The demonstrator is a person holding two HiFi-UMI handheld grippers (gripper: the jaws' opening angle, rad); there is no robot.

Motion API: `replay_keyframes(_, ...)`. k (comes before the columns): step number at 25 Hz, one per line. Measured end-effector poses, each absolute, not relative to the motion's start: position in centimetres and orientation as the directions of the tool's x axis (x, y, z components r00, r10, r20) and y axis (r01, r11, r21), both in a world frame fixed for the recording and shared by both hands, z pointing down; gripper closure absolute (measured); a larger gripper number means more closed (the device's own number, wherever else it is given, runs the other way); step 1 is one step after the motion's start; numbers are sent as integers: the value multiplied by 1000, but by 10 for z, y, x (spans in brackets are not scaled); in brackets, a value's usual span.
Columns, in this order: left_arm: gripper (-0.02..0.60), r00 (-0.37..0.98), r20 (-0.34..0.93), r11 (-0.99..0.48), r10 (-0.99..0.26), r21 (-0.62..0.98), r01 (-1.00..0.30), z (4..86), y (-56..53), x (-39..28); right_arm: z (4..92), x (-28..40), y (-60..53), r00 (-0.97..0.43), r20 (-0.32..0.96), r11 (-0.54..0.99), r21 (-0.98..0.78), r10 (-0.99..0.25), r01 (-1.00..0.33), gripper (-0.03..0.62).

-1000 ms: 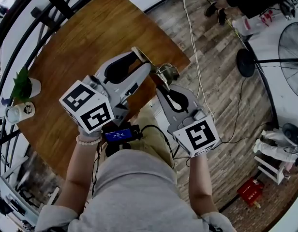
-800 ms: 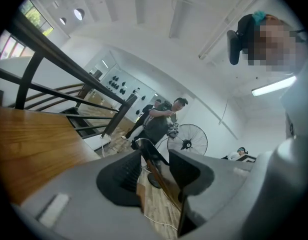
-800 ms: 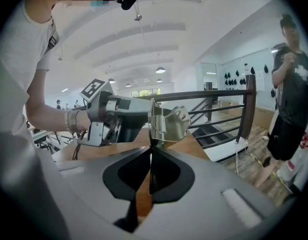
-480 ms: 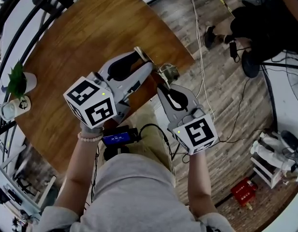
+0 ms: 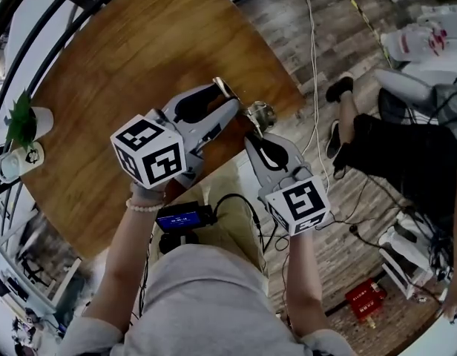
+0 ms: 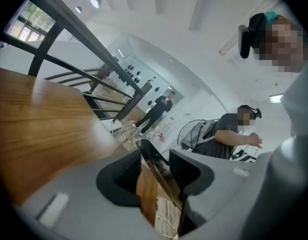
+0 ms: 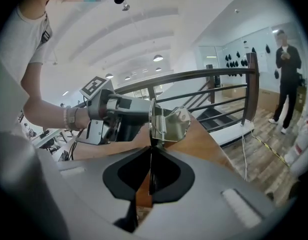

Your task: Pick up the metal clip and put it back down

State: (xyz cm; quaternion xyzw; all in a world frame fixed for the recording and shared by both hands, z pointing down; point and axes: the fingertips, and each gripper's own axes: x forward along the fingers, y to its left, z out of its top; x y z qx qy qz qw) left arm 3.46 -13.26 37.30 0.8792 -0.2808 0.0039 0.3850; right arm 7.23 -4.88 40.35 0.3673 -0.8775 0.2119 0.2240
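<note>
Pickup looked done: metal clip [image 5: 257, 114] was up off table [image 5: 139, 50], by its edge. Left gripper [image 5: 227, 93] and right gripper [image 5: 250, 133] both clamped on it. Set-down not done yet.

Wooden table [image 5: 125, 65], brick-patterned floor [image 5: 288, 21]

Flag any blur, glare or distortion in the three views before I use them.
Head view: heavy fisheye, the table edge bows, corners vignetted dark. Left gripper view: tilted, upper half washed pale, near foreground soft. Right gripper view: metal clip sharp with a bright glint, black ring round the frame.
</note>
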Motion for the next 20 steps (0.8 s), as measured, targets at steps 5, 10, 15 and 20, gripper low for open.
replay_keyframes(5,405,832,274,-516,-482,680,-522,399,-136,37,426,76,-51,-631,574,633,-236,-521,-737,563)
replay_keyframes(10,400,823,320,-487,-469,684,-543,424,-138,36,447,75,-52,-635,596,626,-266,-491,-733,563)
replay_keyframes(15,396,812,358,-465,-461,682,-565,443,-140,46,463,85,-53,-635,609,614,-288,-475,-735,563)
replay_keyframes(20,394,799,394,-447,-455,675,-587,456,-143,43,474,82,-55,-638,618,600,-314,-459,-736,563)
